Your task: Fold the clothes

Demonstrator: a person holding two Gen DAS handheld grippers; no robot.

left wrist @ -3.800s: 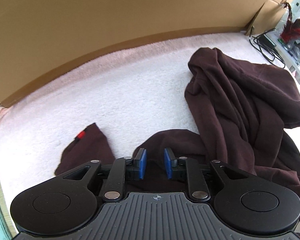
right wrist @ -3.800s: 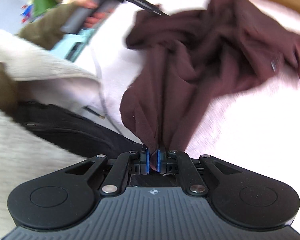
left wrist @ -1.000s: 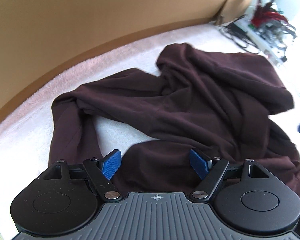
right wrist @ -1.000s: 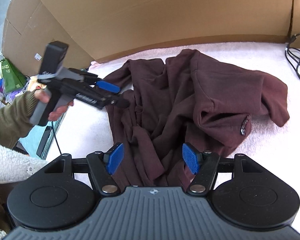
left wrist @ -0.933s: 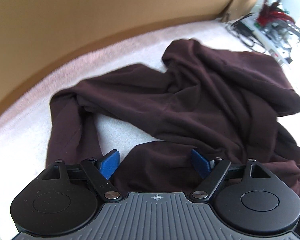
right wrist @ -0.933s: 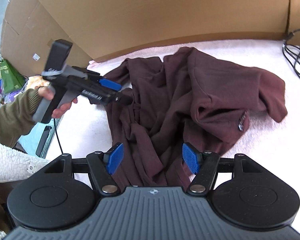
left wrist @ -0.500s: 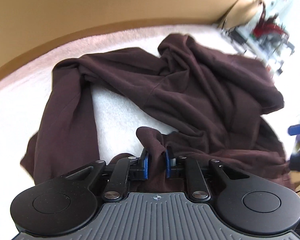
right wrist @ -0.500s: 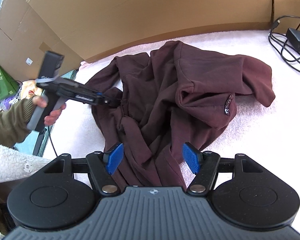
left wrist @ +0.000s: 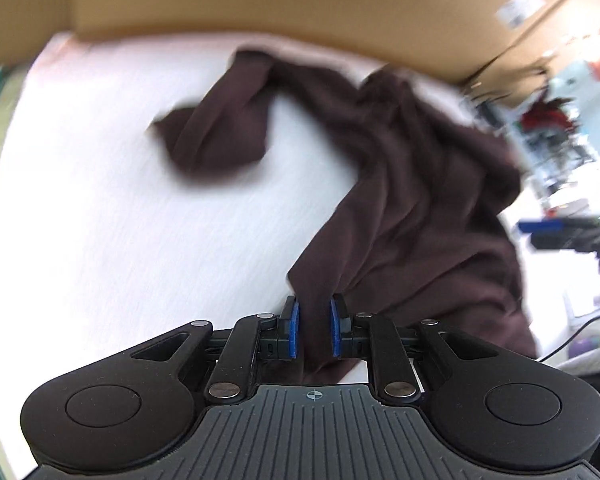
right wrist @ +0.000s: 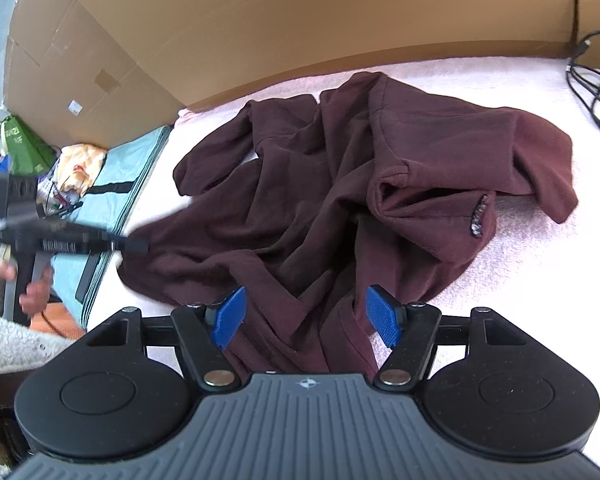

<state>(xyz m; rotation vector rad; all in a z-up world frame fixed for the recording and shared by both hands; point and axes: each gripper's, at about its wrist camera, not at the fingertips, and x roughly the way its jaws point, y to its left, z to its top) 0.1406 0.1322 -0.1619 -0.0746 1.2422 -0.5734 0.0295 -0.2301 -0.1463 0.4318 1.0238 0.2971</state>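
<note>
One thin pinch of hoodie (left wrist: 416, 184) sits between my left gripper (left wrist: 311, 330) pads; the rest lies crumpled on the white blanket (left wrist: 120, 220). Right gripper (right wrist: 307, 318) hangs wide over the hem, gripping nothing. Pulling sideways could slip that pinch or drag the heap along.

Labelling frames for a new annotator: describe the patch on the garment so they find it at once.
Start at the cardboard wall behind the pale fleece cover. On it lies a crumpled maroon garment. The patch is a small dark textured strip on the fold at its right side, the only mark on otherwise plain fabric.
</note>
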